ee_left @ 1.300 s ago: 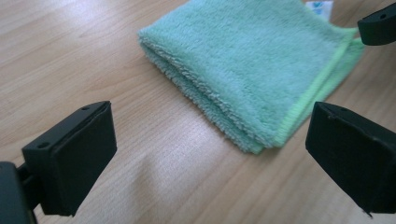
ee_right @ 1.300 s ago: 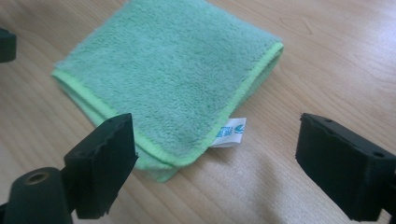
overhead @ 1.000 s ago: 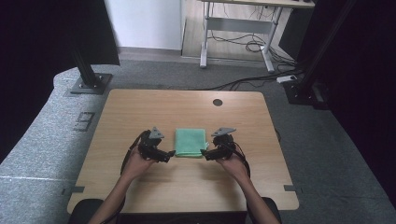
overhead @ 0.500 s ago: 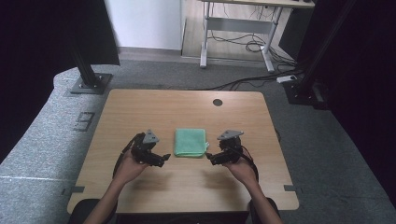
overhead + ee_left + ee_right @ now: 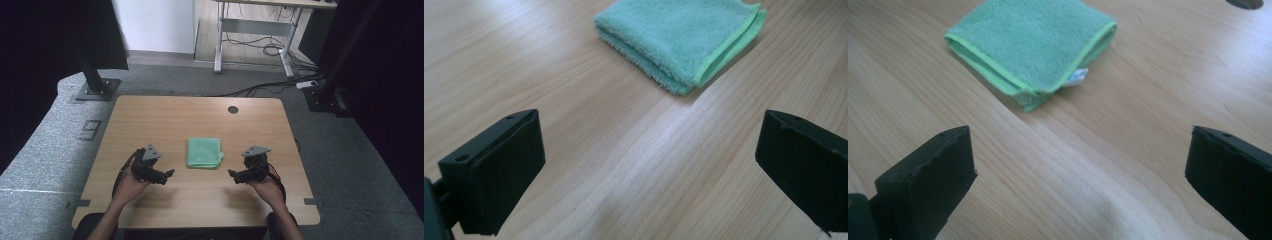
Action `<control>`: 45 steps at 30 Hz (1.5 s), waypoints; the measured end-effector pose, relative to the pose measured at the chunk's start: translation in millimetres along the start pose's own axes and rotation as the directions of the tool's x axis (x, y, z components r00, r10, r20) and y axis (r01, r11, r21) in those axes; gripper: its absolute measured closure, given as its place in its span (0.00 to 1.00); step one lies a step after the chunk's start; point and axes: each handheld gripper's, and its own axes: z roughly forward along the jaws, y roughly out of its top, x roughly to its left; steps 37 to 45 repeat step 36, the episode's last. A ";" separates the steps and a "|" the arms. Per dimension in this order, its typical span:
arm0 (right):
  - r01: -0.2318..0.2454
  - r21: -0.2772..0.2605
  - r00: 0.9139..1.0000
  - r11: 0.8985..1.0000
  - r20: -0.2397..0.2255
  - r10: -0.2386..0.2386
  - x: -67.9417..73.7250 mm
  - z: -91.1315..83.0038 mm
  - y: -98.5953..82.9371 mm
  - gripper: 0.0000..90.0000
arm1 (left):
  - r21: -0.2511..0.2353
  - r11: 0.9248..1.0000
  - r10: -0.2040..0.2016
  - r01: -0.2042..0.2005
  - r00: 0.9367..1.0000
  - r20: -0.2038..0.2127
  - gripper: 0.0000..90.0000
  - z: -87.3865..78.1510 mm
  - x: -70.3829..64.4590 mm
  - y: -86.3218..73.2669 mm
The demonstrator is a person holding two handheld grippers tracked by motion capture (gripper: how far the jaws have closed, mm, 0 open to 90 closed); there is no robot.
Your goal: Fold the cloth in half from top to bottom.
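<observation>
A folded green cloth (image 5: 204, 152) lies flat on the wooden table (image 5: 200, 115), near its middle. My left gripper (image 5: 167, 175) rests to the cloth's lower left, open, jaws pointing toward it. In the left gripper view the cloth (image 5: 684, 37) lies ahead, past the wide-apart jaws, nothing between them. My right gripper (image 5: 233, 175) sits to the cloth's lower right, open as well. The right gripper view has the cloth (image 5: 1033, 42) ahead with a small white tag (image 5: 1077, 77) at its near corner. Neither gripper touches the cloth.
A round cable hole (image 5: 233, 109) sits near the table's far edge. Black stand bases (image 5: 95, 90) flank the table on the grey floor. A white desk frame with cables (image 5: 255, 45) stands beyond.
Both grippers have drawn back toward the person and apart from the cloth's sides. The cloth has stayed where it was.
</observation>
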 end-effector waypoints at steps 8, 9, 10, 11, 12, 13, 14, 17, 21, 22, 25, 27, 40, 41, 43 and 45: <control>-0.034 0.013 0.999 0.999 0.013 0.033 -4.4 2.0 -21.1 0.00 | 0.004 1.000 -0.021 0.021 1.000 -0.002 0.00 1.8 1.5 -20.3; -0.037 0.014 0.999 0.999 0.013 0.037 -4.6 2.5 -22.8 0.00 | 0.005 1.000 -0.024 0.024 1.000 -0.004 0.00 2.3 1.5 -22.1; -0.040 0.015 0.999 0.999 0.015 0.039 -4.8 3.1 -24.4 0.00 | 0.008 1.000 -0.025 0.025 1.000 -0.003 0.00 3.0 1.6 -25.1; -0.044 0.019 0.999 0.999 0.017 0.044 -4.9 4.0 -26.9 0.00 | 0.010 1.000 -0.028 0.028 1.000 -0.004 0.00 3.7 1.6 -27.6; -0.046 0.021 0.999 0.999 0.018 0.046 -5.4 4.7 -28.8 0.00 | 0.008 0.999 -0.031 0.031 1.000 -0.002 0.00 4.5 1.6 -29.5; -0.051 0.021 0.999 0.998 0.020 0.051 -5.4 5.4 -30.2 0.00 | 0.012 0.999 -0.033 0.033 0.999 0.001 0.00 6.2 1.9 -32.5; -0.055 0.022 0.998 0.998 0.022 0.055 -5.5 6.7 -32.5 0.00 | 0.016 0.999 -0.032 0.032 0.999 0.005 0.00 7.3 2.1 -34.2; -0.056 0.038 0.998 0.998 0.024 0.056 -4.8 12.1 -38.2 0.00 | 0.039 0.999 -0.034 0.034 0.999 0.006 0.00 13.4 2.7 -40.3; -0.052 0.067 0.998 0.996 0.021 0.051 -2.5 20.8 -45.4 0.00 | 0.065 0.997 -0.036 0.036 0.999 -0.001 0.00 19.9 2.0 -45.0; -0.050 0.072 0.999 0.996 0.020 0.049 -1.5 23.0 -47.4 0.00 | 0.068 0.997 -0.040 0.039 0.999 0.000 0.00 21.2 1.6 -46.0; -0.047 0.079 0.999 0.996 0.019 0.046 0.1 26.7 -50.8 0.00 | 0.082 0.996 -0.041 0.040 0.999 0.006 0.00 25.6 0.8 -49.0; -0.052 0.086 0.999 0.995 0.017 0.051 0.8 29.6 -53.5 0.00 | 0.106 0.993 -0.046 0.044 0.999 0.015 0.00 28.2 0.9 -49.4; -0.068 0.040 0.997 0.997 0.027 0.067 0.2 31.9 -56.3 0.00 | 0.111 0.992 -0.055 0.052 0.998 0.020 0.00 28.8 1.7 -49.1; -0.068 0.040 0.997 0.997 0.027 0.067 0.2 31.9 -56.3 0.00 | 0.111 0.992 -0.055 0.052 0.998 0.020 0.00 28.8 1.7 -49.1; -0.068 0.040 0.997 0.997 0.027 0.067 0.2 31.9 -56.3 0.00 | 0.111 0.992 -0.055 0.052 0.998 0.020 0.00 28.8 1.7 -49.1; -0.068 0.040 0.997 0.997 0.027 0.067 0.2 31.9 -56.3 0.00 | 0.111 0.992 -0.055 0.052 0.998 0.020 0.00 28.8 1.7 -49.1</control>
